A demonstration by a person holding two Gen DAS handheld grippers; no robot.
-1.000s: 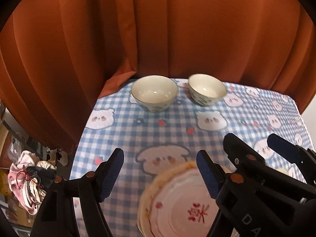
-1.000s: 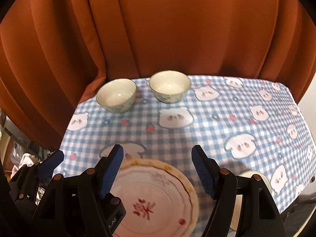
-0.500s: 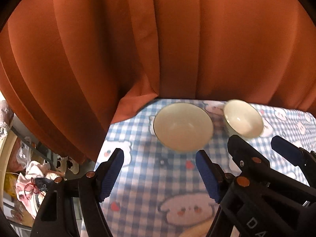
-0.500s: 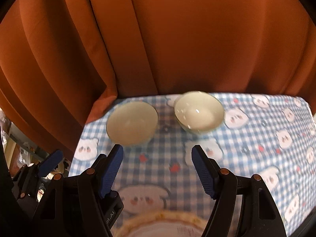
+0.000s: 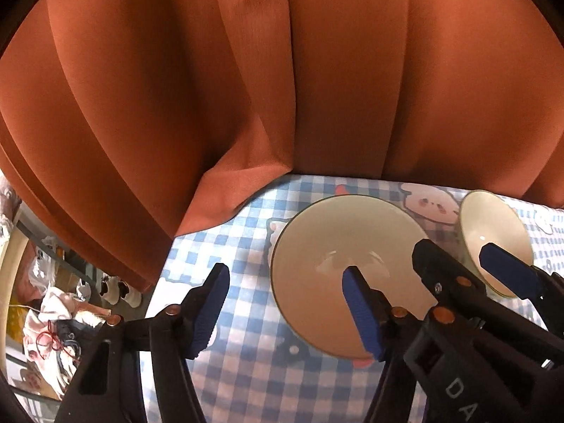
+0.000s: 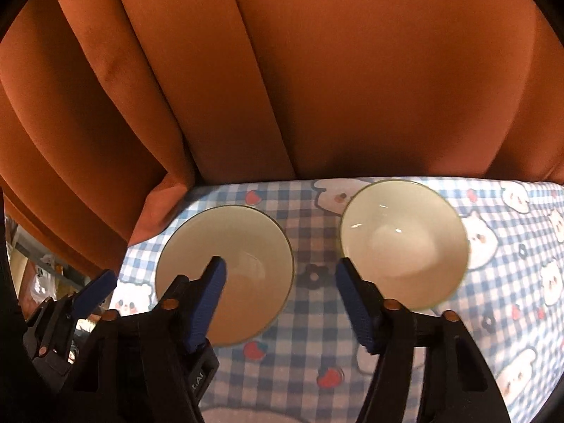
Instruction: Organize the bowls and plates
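Two cream bowls stand side by side near the far edge of the checked tablecloth. The left bowl (image 5: 338, 246) (image 6: 243, 243) lies under my left gripper (image 5: 285, 282), which is open, with its right fingertip over the bowl and its left fingertip over the cloth. The right bowl (image 6: 405, 229) (image 5: 493, 232) is just right of my right gripper (image 6: 278, 275), which is open and straddles the gap between the bowls. Both grippers are empty. The plates are out of view.
An orange curtain (image 6: 282, 70) hangs right behind the bowls along the table's far edge (image 6: 282, 181). The table's left edge (image 5: 155, 282) drops to a cluttered floor with clothes (image 5: 53, 317). The blue-white cloth (image 6: 511, 282) stretches to the right.
Both grippers have moved forward over the table, from above the plates to right at the two bowls. The plates have dropped out of view. Both grippers stayed open.
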